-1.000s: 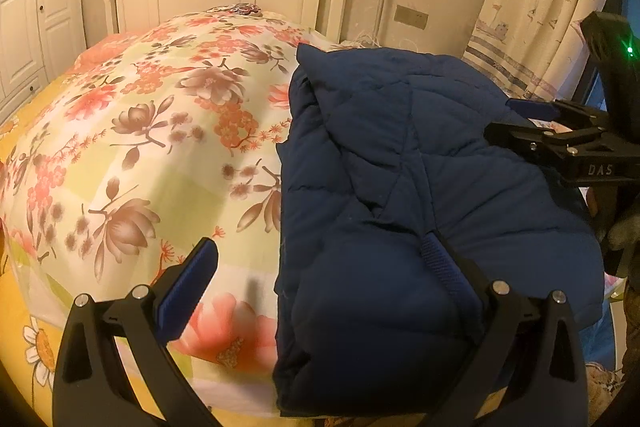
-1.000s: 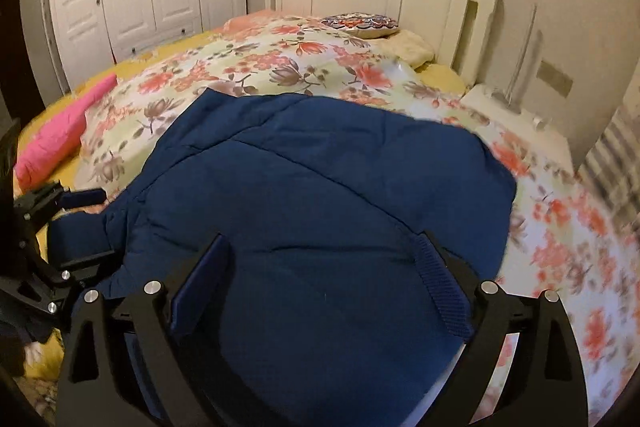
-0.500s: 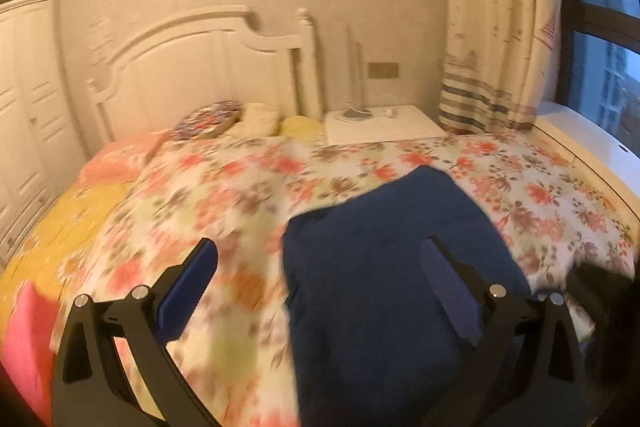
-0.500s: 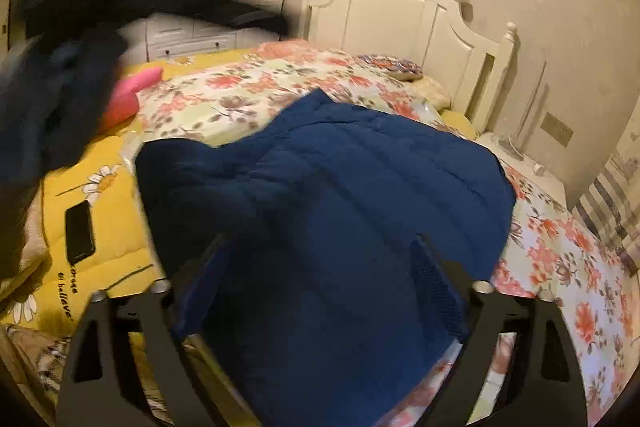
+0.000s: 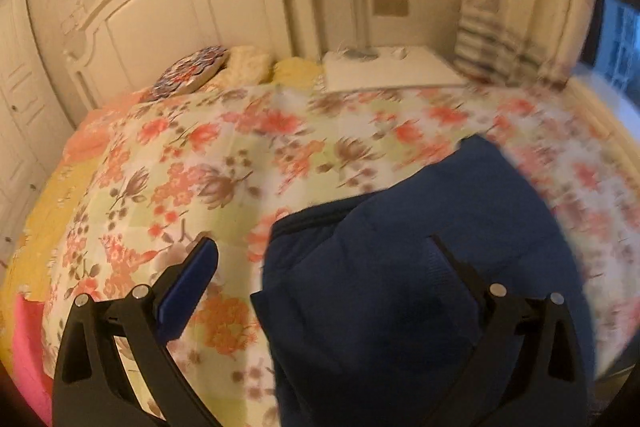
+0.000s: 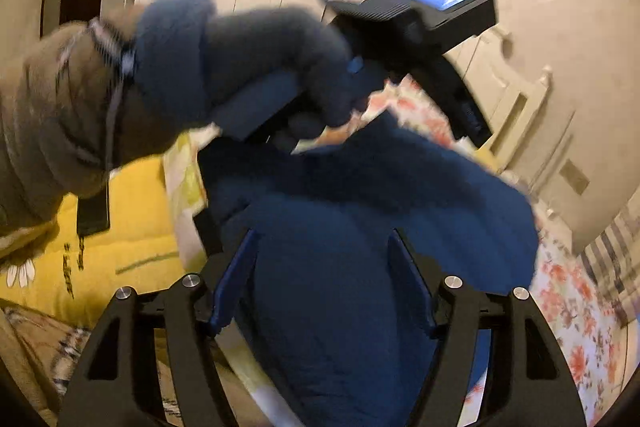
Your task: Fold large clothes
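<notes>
My left gripper (image 5: 324,267) and right gripper (image 6: 322,275) hover spread, empty, above the navy jacket (image 5: 420,287) near the bed's (image 5: 192,163) foot edge.

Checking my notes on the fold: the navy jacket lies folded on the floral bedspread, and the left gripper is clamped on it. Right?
Not quite. The left wrist view shows the left gripper open, clamped on nothing. The navy jacket does lie folded on the floral bedspread.
</notes>
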Tool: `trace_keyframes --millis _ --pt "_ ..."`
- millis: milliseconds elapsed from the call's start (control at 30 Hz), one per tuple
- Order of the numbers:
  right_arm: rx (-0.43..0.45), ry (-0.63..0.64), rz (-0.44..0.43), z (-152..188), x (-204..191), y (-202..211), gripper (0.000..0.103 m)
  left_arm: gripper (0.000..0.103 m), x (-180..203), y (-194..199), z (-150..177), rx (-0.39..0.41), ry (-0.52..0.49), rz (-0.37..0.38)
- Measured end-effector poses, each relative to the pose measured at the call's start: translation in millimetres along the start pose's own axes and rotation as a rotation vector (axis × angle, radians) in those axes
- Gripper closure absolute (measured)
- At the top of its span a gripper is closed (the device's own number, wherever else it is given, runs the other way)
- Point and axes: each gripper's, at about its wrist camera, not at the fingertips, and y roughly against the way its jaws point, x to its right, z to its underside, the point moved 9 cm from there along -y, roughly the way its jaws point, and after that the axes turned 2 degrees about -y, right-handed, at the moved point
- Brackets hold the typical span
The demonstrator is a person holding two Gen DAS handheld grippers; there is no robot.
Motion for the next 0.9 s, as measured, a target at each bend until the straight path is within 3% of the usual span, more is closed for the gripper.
trace_keyframes --millis 33,67,167,200,367,467,533,567,667,733,900 --pt "-0.01 -0.004 -0.009 3.9 -1.6 -5.0 0.035 0.002 -1.5 -19.3 11.7 -0.031 -0.022 -0.044" --pt "-0.008 -0.009 -0.022 7.6 -2.8 -8.7 0.034 0.002 1.2 -38.5 23.8 -0.047 -0.016 -0.003" --pt "0.0 -0.013 -0.05 10.7 -2.8 -12.5 0.034 0.002 -14.3 -59.2 38.5 -0.066 0.162 0.182" --pt "-0.006 -0.008 -0.048 11.4 -3.9 -13.3 0.034 0.002 -15.9 -60.1 40.5 -0.064 0.177 0.195" --pt "-0.03 0.019 -0.028 4.8 -7.7 -4.7 0.035 0.002 -10.3 -55.3 39.4 -0.039 0.12 0.111" --pt "0.038 -0.028 0.005 -8.8 10.6 14.2 0.035 0.002 -11.0 -56.6 38.7 -0.042 0.131 0.123" --pt "0.015 -0.065 0.003 -1.9 25.2 8.6 0.035 0.002 -12.1 -57.0 39.7 -0.039 0.136 0.125" --pt "-0.021 -0.076 -0.016 7.2 30.8 -1.3 0.034 0.002 -12.3 -56.5 39.5 -0.035 0.136 0.125" --pt "-0.012 -0.164 -0.109 19.6 37.6 -8.7 0.034 0.002 -12.4 -53.9 39.1 -0.024 0.131 0.11" --pt "-0.04 -0.149 -0.117 14.8 39.9 -3.0 0.036 0.002 -12.7 -52.4 39.1 -0.018 0.13 0.098" --pt "0.002 -0.147 0.027 -12.6 97.4 5.0 0.035 0.002 -13.1 -52.5 38.9 -0.018 0.132 0.103"
